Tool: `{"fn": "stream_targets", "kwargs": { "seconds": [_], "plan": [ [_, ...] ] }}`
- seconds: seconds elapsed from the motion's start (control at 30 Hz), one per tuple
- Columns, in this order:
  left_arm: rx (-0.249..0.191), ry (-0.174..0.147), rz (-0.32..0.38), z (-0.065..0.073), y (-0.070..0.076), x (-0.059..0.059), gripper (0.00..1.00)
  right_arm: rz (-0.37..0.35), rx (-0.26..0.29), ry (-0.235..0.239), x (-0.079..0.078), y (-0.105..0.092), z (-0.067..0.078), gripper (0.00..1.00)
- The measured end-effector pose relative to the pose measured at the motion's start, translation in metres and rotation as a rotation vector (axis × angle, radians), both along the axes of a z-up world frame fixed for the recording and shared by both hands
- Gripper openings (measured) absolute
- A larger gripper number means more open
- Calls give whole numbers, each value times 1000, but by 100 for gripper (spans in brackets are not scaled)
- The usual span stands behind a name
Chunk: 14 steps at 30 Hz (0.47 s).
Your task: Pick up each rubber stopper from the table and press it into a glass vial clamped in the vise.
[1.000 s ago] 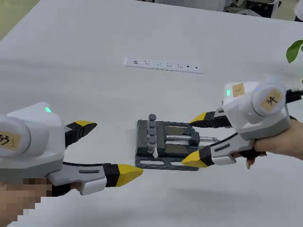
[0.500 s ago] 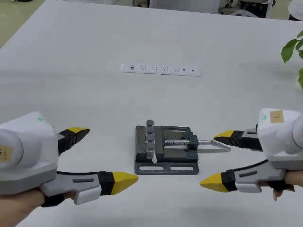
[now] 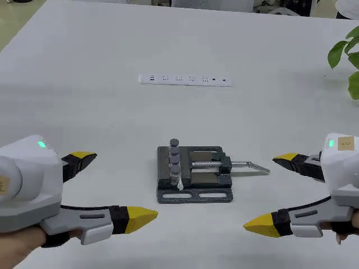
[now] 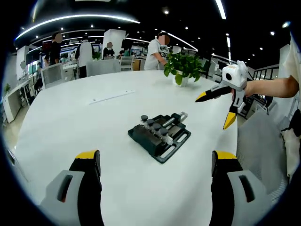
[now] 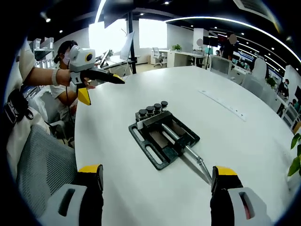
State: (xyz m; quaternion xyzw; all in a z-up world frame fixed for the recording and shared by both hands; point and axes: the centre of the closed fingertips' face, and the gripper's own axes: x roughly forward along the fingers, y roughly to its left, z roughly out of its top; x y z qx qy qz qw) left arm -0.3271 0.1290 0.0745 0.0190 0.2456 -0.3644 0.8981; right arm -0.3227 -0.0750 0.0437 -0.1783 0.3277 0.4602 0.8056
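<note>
A dark vise (image 3: 194,180) (image 4: 160,134) (image 5: 162,135) sits mid-table and clamps a row of several glass vials (image 3: 174,163) (image 4: 155,127) (image 5: 151,110), each capped with a dark rubber stopper. My left gripper (image 3: 111,186) (image 4: 156,162) hangs open at the lower left, well clear of the vise. At the lower right, my right gripper (image 3: 275,193) (image 5: 157,174) is also open, with nothing between its yellow-tipped fingers. In each gripper view the other gripper (image 4: 221,101) (image 5: 96,84) appears across the table.
A white power strip (image 3: 185,79) (image 4: 109,97) (image 5: 223,104) lies at the far side of the white table (image 3: 84,101). The vise handle (image 3: 251,165) sticks out to the right. A potted plant (image 3: 346,61) (image 4: 183,68) stands at the right edge. Chairs and people surround the table.
Both grippers have drawn back from the vise, outward and toward me; the right one moved farthest, from beside the vise to the lower right. The vise and vials stay put.
</note>
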Motion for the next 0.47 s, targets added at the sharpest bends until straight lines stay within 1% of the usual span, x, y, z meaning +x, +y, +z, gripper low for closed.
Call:
{"fn": "stream_targets", "kwargs": {
  "seconds": [0.1, 0.47],
  "plan": [
    [5, -1, -1, -1, 1, 1, 98, -17, 2, -4, 2, -2, 0, 99],
    [-2, -3, -9, -3, -1, 3, 98, -39, 6, 3, -5, -5, -3, 99]
  ]
}}
